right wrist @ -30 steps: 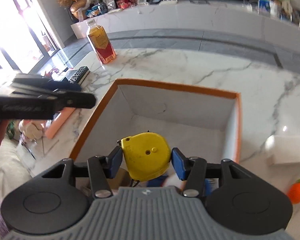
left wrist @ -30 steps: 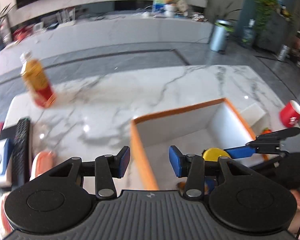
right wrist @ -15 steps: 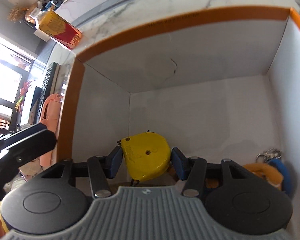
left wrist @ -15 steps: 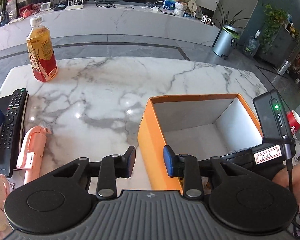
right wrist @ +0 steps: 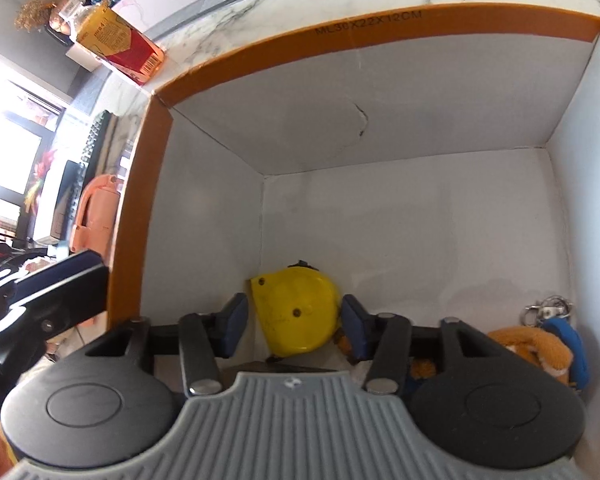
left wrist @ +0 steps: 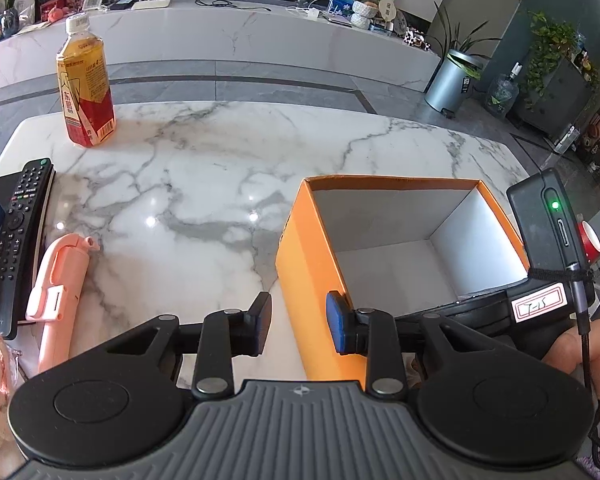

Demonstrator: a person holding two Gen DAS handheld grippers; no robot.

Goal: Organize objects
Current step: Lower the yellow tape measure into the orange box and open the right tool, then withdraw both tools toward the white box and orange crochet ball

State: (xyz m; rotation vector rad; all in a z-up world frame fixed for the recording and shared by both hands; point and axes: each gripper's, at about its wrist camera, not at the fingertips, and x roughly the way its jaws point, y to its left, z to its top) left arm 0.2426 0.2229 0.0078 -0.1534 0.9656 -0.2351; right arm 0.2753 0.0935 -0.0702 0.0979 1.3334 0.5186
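Note:
An orange box with a white inside (left wrist: pixel 312 264) stands on the marble table; its rim also shows in the right wrist view (right wrist: pixel 372 24). My right gripper (right wrist: pixel 294 326) is inside the box, low near the floor. Its jaws stand open, with small gaps on both sides of a yellow tape measure (right wrist: pixel 296 314) that rests between them. An orange plush keyring (right wrist: pixel 536 350) lies in the box's near right corner. My left gripper (left wrist: pixel 298 322) is open and empty, above the table at the box's near left corner.
A tea bottle (left wrist: pixel 86 84) stands at the far left of the table. A black remote (left wrist: pixel 18 240) and a pink handheld gadget (left wrist: pixel 58 284) lie at the left edge. A red cup (left wrist: pixel 590 242) shows beyond the box at the right.
My right gripper has gone down into the box with the tape measure and opened off it. My left gripper has steadied beside the box.

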